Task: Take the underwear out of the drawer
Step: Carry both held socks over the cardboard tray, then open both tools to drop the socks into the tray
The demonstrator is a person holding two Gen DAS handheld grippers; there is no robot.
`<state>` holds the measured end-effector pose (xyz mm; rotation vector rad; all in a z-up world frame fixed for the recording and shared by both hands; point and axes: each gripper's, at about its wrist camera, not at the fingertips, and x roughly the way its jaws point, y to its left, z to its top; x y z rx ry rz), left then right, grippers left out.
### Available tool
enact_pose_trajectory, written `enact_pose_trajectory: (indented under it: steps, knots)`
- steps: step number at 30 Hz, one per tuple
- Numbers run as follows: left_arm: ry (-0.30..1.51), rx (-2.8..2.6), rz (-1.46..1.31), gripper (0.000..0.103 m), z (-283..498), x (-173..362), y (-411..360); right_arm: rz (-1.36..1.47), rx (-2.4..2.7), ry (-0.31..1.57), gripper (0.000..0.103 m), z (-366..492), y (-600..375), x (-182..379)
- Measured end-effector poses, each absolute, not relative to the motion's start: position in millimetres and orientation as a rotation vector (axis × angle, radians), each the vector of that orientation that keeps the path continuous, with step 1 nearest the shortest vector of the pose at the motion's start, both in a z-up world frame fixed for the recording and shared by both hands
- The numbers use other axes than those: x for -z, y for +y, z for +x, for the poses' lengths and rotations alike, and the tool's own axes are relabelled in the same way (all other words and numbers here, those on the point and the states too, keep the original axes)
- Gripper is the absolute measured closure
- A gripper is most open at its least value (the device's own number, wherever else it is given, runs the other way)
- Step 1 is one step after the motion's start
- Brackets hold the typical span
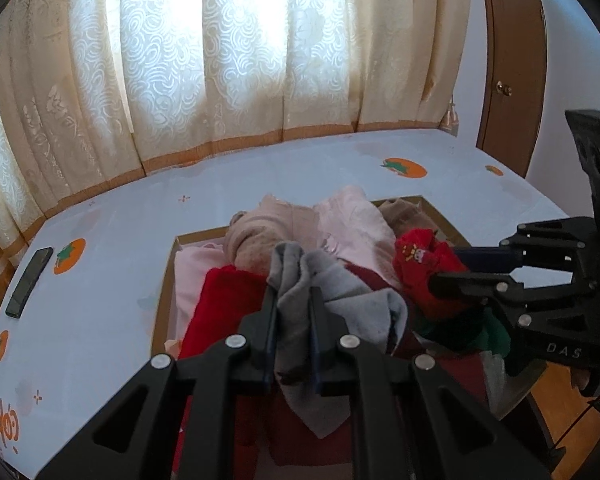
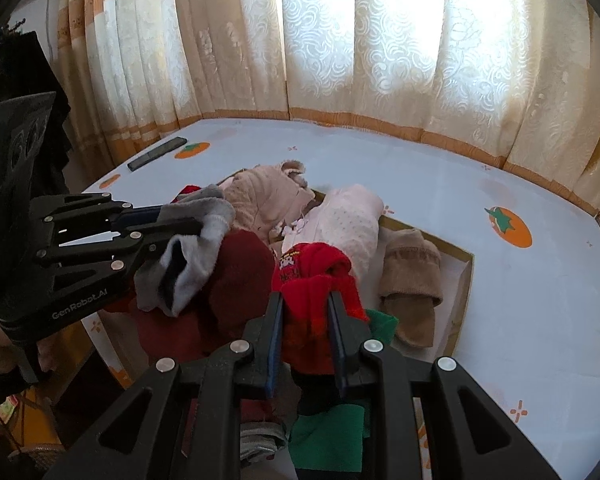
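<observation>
An open cardboard drawer box [image 1: 168, 280] [image 2: 462, 276] full of clothes sits on the bed. My left gripper [image 1: 294, 292] [image 2: 184, 222] is shut on a grey garment [image 1: 340, 320] [image 2: 204, 248], lifted above the pile. My right gripper [image 2: 305, 300] [image 1: 444, 272] is shut on a red garment with a printed figure [image 2: 316, 280] [image 1: 420, 264], just right of the grey one. Beneath lie dark red cloth [image 2: 236, 276], green cloth [image 2: 332, 436], pale pink pieces [image 1: 352, 220] [image 2: 340, 220] and a beige piece [image 1: 260, 236] [image 2: 260, 196].
A tan folded sock [image 2: 412, 280] lies at the box's right end. A black phone [image 1: 30, 280] [image 2: 156, 154] lies on the light blue sheet with orange fruit print [image 1: 100, 320]. Cream curtains [image 1: 220, 60] hang behind the bed. A brown door [image 1: 512, 80] stands at right.
</observation>
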<state>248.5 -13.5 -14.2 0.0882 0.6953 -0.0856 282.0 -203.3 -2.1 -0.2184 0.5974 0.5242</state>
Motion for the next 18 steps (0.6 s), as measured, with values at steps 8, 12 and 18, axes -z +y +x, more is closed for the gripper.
enact_pose_trajectory:
  steps: [8,12,18]
  knots:
    - [0.674,0.079,0.094,0.083,242.1,10.8,-14.3,-0.199,-0.536,0.597,0.068,281.4,-203.6,1.1]
    - [0.656,0.083,0.079,0.065,234.1,6.8,-14.6,-0.176,-0.528,0.573,0.040,275.3,-207.5,-2.0]
    - [0.611,0.094,0.057,0.036,216.4,-2.9,-16.3,-0.154,-0.513,0.532,0.036,258.5,-215.6,-6.3]
